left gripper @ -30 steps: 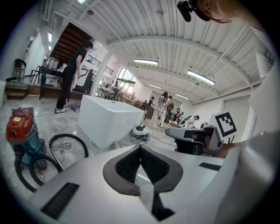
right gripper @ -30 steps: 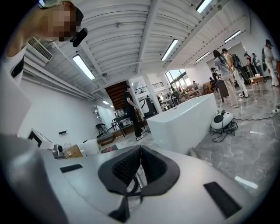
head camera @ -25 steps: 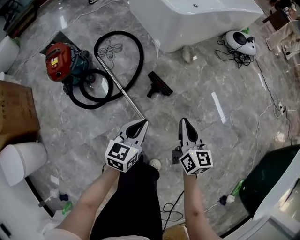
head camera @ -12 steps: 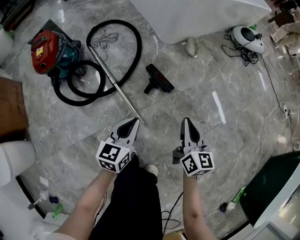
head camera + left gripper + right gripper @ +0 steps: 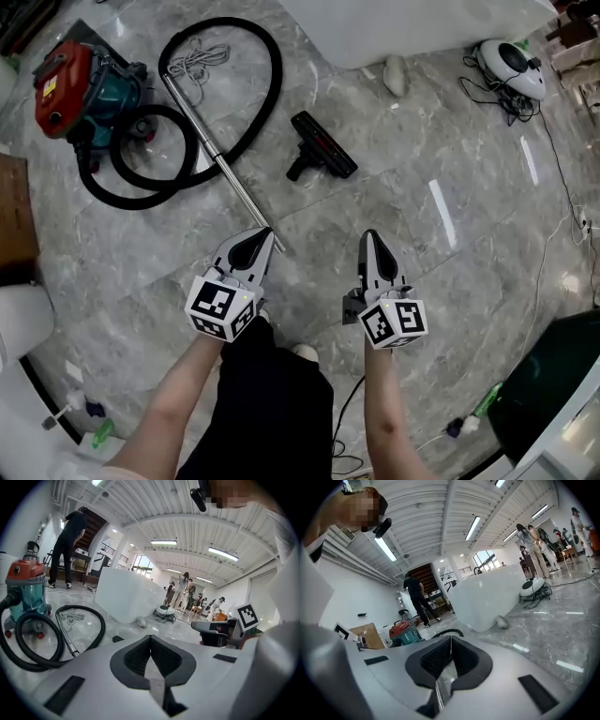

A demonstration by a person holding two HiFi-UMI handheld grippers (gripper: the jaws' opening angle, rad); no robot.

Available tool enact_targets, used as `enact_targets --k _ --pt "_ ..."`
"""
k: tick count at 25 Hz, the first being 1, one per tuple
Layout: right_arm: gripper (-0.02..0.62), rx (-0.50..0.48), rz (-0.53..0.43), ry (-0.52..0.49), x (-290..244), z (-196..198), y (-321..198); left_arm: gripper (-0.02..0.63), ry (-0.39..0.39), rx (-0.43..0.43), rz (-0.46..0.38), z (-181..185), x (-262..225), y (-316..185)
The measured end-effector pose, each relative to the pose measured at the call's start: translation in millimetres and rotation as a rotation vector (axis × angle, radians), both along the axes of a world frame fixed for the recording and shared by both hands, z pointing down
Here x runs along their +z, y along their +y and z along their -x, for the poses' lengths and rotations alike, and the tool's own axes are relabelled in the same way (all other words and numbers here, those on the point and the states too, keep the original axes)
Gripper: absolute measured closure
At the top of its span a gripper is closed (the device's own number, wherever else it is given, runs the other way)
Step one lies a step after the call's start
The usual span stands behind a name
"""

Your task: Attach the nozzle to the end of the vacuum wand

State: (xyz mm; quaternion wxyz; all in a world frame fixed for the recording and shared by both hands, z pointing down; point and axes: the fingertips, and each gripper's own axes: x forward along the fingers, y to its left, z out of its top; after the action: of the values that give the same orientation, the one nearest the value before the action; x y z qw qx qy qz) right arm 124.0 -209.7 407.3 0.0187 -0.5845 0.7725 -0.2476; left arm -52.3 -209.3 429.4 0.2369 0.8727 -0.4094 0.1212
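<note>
Now your pressed-together, empty left hand-held gripper [image 5: 263, 233] and right hand-held gripper [image 5: 368, 238] have sunk toward the silver metal wand [image 5: 217, 161]; the black plastic nozzle [image 5: 322, 145] awaits pickup.

left claw [image 5: 263, 234], right claw [image 5: 368, 236]: white shell, black pads | marker cubes [image 5: 221, 307]: black-on-white squares | trousers [image 5: 267, 403]: black

We see a grey floor [image 5: 450, 281] veined with paler marble streaks. On it the vacuum cleaner [image 5: 70, 89] is red on top and teal below, its hose [image 5: 267, 70] black, its wand [image 5: 220, 173] bright silver, and the nozzle [image 5: 322, 145] black all over. The left gripper [image 5: 266, 232] and the right gripper [image 5: 370, 235] are white with black pads [image 5: 136, 660], and each carries a cube [image 5: 221, 307] of black-and-white square markers. The person's trousers [image 5: 267, 403] are black; the box [image 5: 14, 216] at the left edge is brown.
</note>
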Motion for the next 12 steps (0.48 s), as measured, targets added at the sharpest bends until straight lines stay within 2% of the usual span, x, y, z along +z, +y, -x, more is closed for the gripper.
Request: enact_targets --k 12 --pt "0.58 -0.056 -0.065 0.027 130.7 -0.3 -18.9 0.597 0.052 0.02 -0.049 2.5 117.0 -3.1"
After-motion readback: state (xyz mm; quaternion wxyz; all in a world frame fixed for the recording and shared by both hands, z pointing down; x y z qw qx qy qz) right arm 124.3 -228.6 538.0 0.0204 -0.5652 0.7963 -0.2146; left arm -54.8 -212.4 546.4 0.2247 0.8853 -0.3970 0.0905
